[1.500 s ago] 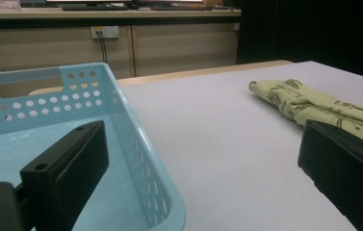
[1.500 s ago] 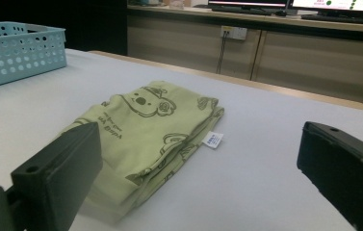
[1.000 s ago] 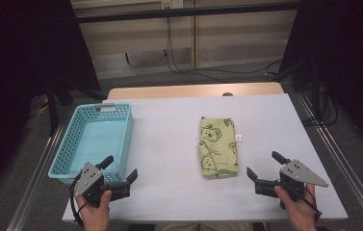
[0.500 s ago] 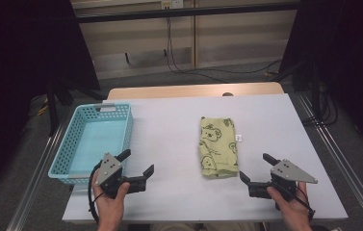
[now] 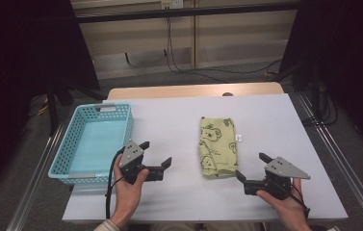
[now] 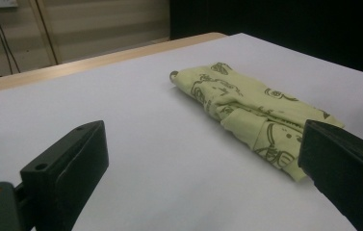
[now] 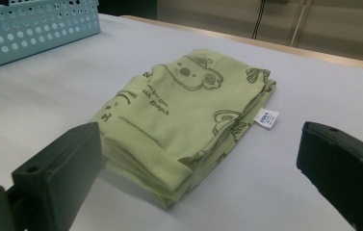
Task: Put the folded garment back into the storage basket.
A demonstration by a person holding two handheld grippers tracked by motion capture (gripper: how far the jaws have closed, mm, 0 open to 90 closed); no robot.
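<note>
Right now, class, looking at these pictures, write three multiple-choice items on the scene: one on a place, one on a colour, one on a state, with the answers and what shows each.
1. Where does the folded cloth lie on the table?
A. inside the basket
B. on the bare tabletop, to the right of the basket
C. under the left gripper

2. What colour is the basket?
A. light blue
B. red
C. yellow

3. How do both grippers stand?
A. both shut on the cloth
B. one open, one shut
C. both open, holding nothing

Answers:
1. B, since the high view shows the cloth apart from the basket, between the two grippers.
2. A, since its perforated walls are light blue in the high view and the right gripper view.
3. C, since the left gripper and the right gripper show their fingers spread wide with only table between them.
</note>
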